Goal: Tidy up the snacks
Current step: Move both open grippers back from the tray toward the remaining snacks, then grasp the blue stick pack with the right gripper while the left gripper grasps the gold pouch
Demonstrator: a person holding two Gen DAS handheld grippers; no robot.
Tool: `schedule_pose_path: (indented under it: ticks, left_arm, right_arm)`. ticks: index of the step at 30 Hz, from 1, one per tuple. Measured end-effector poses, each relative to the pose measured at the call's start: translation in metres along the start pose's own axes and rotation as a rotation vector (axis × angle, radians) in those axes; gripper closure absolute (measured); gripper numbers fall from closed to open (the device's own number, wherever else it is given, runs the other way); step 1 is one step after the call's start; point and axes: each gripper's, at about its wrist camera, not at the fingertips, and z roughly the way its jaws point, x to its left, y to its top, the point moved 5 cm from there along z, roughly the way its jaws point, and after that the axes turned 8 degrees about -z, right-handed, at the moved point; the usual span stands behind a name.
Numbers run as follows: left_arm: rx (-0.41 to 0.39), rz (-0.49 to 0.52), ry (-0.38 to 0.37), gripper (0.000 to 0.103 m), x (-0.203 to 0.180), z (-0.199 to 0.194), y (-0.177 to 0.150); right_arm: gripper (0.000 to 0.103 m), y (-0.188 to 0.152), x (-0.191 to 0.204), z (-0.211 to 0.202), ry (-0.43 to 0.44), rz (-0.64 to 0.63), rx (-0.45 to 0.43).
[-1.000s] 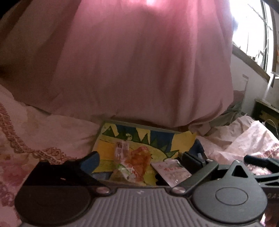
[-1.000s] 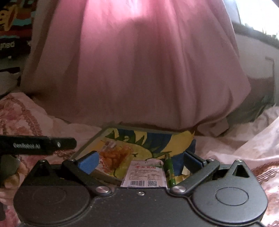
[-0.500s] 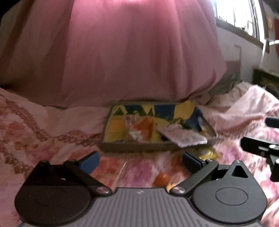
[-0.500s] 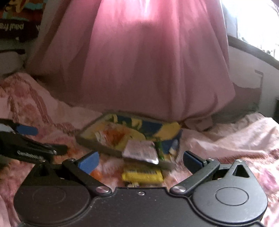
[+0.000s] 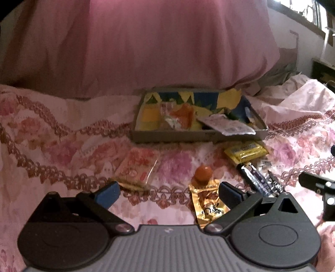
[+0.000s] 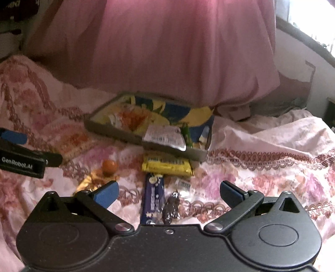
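A shallow tray (image 5: 196,136) (image 6: 117,130) with a yellow and blue lining lies on the flowered bedspread and holds several snack packets, one white packet (image 5: 228,125) (image 6: 164,138) hanging over its front rim. Loose on the bed lie a pink packet (image 5: 138,167) (image 6: 74,142), an orange ball (image 5: 203,172) (image 6: 109,166), a gold wrapper (image 5: 206,204), a yellow packet (image 5: 246,151) (image 6: 166,165), a purple bar (image 5: 256,180) (image 6: 152,196) and a dark foil sweet (image 6: 171,208). My left gripper (image 5: 167,194) is open and empty. My right gripper (image 6: 167,193) is open above the purple bar.
A large pink cloth (image 5: 136,46) (image 6: 178,48) hangs behind the tray. A rumpled pale sheet (image 6: 272,134) lies to the right. A window (image 5: 303,12) is at the upper right.
Both grippers have drawn back and up from the tray. The loose snacks on the bedspread in front of the tray have come into view. Both stay open and empty.
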Motion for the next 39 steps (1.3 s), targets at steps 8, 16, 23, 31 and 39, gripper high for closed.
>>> schedule_pose_path:
  ticks: [8,16,23,31,39]
  left_arm:
    - [0.076,0.0,0.032,0.0,0.0,0.016,-0.005]
    - [0.137,0.029,0.032,0.0,-0.006,0.029,-0.01]
    - [0.195,0.031,0.034,0.0,-0.008,0.043,-0.014]
    - [0.247,0.011,0.046,0.0,-0.007,0.061,-0.018]
    - [0.305,0.009,0.002,0.0,-0.015,0.08,-0.023]
  right_arm:
    - [0.001,-0.003,0.005,0.013,0.001,-0.036,0.076]
    - [0.001,-0.007,0.011,0.025,0.032,-0.055,0.14]
    - [0.001,-0.009,0.013,0.041,0.13,-0.022,0.215]
    - [0.001,-0.004,-0.012,0.074,0.326,0.092,0.314]
    - [0.001,0.004,-0.028,0.102,0.494,0.142,0.29]
